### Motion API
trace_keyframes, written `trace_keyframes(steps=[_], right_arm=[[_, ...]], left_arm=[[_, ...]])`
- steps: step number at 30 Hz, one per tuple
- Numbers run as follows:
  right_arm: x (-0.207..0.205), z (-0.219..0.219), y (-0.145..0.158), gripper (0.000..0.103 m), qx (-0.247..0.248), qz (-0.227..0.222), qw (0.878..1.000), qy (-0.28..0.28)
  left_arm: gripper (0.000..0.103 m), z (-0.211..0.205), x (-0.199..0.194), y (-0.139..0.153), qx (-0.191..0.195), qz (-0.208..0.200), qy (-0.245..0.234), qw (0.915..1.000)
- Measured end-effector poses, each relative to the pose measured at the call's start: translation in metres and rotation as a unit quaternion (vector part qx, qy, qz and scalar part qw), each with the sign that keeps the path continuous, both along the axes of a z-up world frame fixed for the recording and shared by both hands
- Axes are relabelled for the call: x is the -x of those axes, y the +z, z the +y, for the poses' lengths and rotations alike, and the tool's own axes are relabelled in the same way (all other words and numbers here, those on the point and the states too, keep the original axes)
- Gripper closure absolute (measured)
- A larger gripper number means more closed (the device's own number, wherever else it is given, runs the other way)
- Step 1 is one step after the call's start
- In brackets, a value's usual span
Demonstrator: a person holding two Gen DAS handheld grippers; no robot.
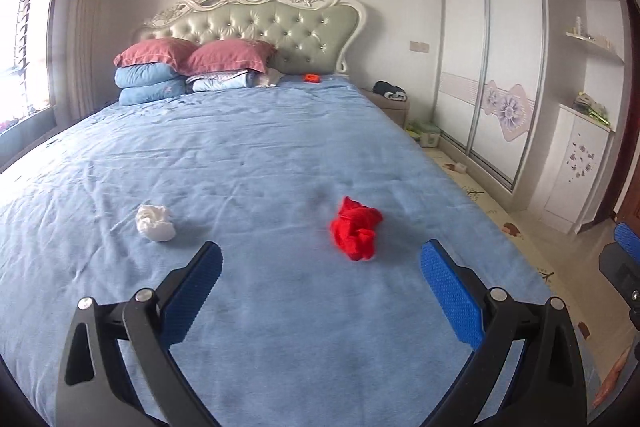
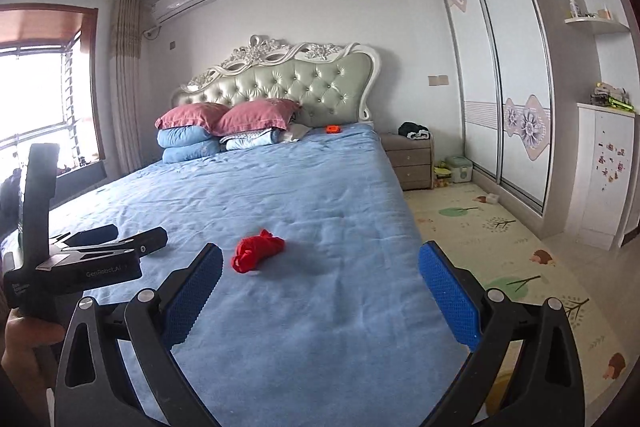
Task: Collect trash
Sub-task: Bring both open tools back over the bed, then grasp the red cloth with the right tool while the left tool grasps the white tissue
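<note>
Both grippers hang wide open and empty over the near end of the bed (image 1: 280, 155): left gripper (image 1: 320, 287) between white wad (image 1: 155, 223), far-left, and red wad (image 1: 356, 229); right gripper (image 2: 320, 287) nearer red. Soft, light scraps could slip the pads or snag sheet.

Both wrist views look from the foot of the bed (image 1: 260, 155) toward the headboard (image 1: 272, 27) at 12 o'clock, angled slightly down. Right view sits farther right. Shared: bed, red wad (image 2: 258, 253), wardrobe (image 2: 492, 75).
</note>
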State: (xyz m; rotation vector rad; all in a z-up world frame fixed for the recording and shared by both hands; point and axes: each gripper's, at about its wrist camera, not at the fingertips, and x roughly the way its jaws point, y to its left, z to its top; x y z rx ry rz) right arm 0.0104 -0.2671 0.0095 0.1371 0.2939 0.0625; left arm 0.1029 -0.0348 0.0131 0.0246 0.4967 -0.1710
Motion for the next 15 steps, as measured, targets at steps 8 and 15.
trace_keyframes(steps=[8, 15], right_arm=[[-0.056, 0.062, -0.006, 0.008, -0.013, 0.045, 0.998, 0.033], [-0.114, 0.103, -0.014, 0.008, 0.005, 0.096, 0.995, 0.037]], left_arm=[[0.004, 0.066, -0.022, -0.005, 0.007, 0.007, 0.040, 0.9992], [0.004, 0.108, -0.061, -0.015, 0.016, 0.014, 0.066, 0.9976]])
